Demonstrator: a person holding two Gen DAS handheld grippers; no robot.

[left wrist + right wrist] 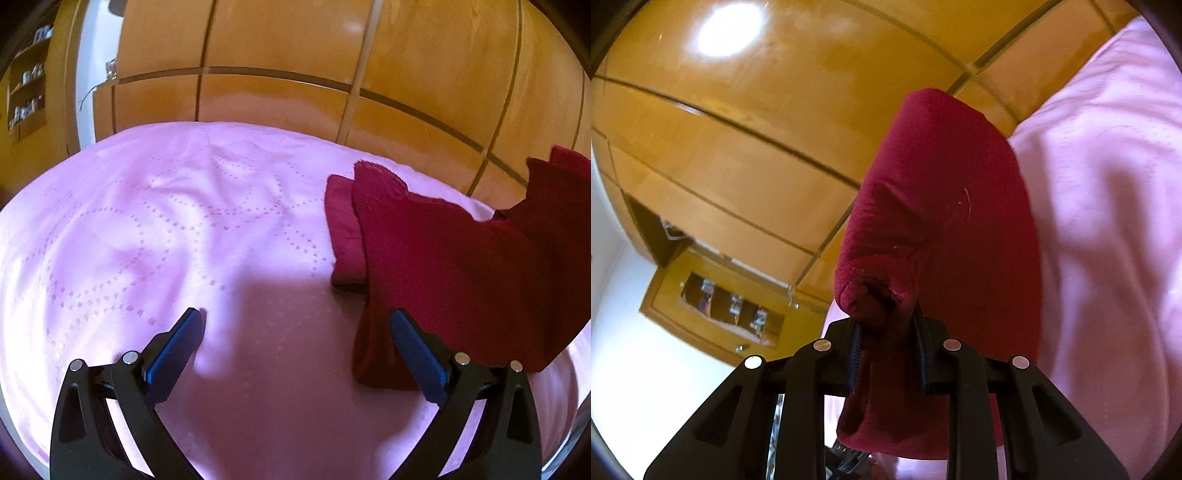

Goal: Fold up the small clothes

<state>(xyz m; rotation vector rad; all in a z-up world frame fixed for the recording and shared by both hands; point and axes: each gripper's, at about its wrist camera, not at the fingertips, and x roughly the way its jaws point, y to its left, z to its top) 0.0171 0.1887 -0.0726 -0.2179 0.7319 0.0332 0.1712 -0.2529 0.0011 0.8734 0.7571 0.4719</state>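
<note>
A dark red garment (454,266) hangs lifted over the right side of the pink bedspread (147,229), its lower edge draped on the bed. A folded part of the garment lies flat behind that edge. My left gripper (295,328) is open just above the bedspread, with its right finger (417,350) close against the garment's hanging edge and nothing between the pads. In the right wrist view my right gripper (886,325) is shut on a bunched fold of the red garment (945,206), which rises up in front of the camera.
Glossy wooden wardrobe doors (295,55) stand right behind the bed. A wooden shelf with small items (27,92) hangs at the far left, next to a white wall strip. The bedspread's left half lies wrinkled and bare.
</note>
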